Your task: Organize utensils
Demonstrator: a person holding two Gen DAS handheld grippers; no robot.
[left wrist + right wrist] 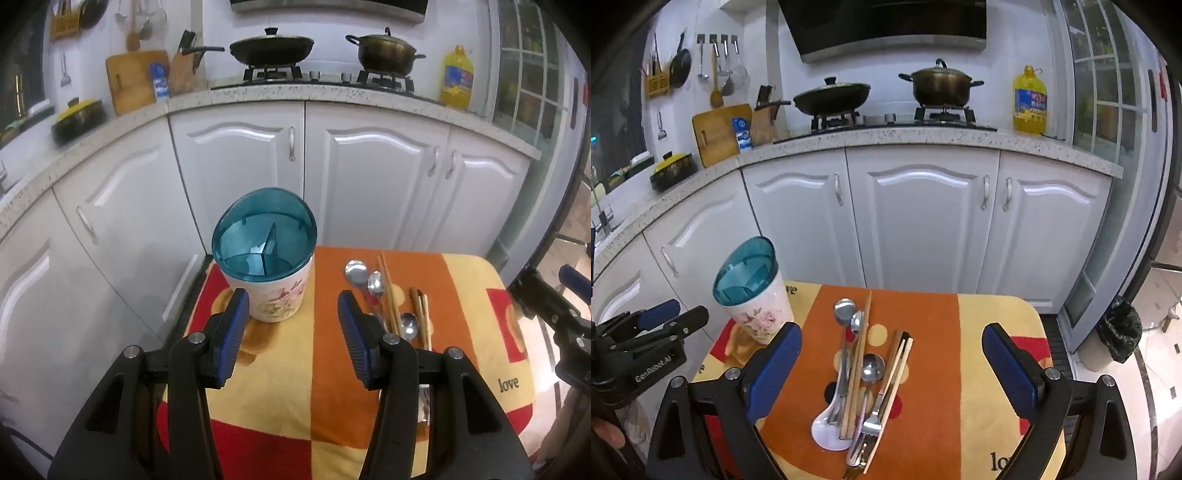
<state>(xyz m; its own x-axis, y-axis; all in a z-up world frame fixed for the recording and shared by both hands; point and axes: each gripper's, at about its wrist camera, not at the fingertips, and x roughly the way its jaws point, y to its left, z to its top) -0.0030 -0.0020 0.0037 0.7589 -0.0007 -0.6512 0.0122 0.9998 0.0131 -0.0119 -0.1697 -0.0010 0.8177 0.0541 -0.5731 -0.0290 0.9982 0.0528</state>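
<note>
A white floral utensil holder (275, 295) with a teal divided insert stands at the far left of a small table covered by an orange, yellow and red towel (280, 387). It also shows in the right wrist view (759, 306). A pile of utensils (864, 376) lies mid-table: metal spoons, wooden chopsticks, a fork and a white ceramic spoon (827, 428). The pile shows in the left wrist view (391, 302). My left gripper (293, 306) is open and empty, just before the holder. My right gripper (892, 341) is open wide and empty, above the pile.
White kitchen cabinets (916, 221) stand just beyond the table. The counter above carries a hob with a wok (831, 98) and a pot (942, 86), an oil bottle (1030, 101) and a knife block. A black bin bag (1119, 332) sits on the floor at right.
</note>
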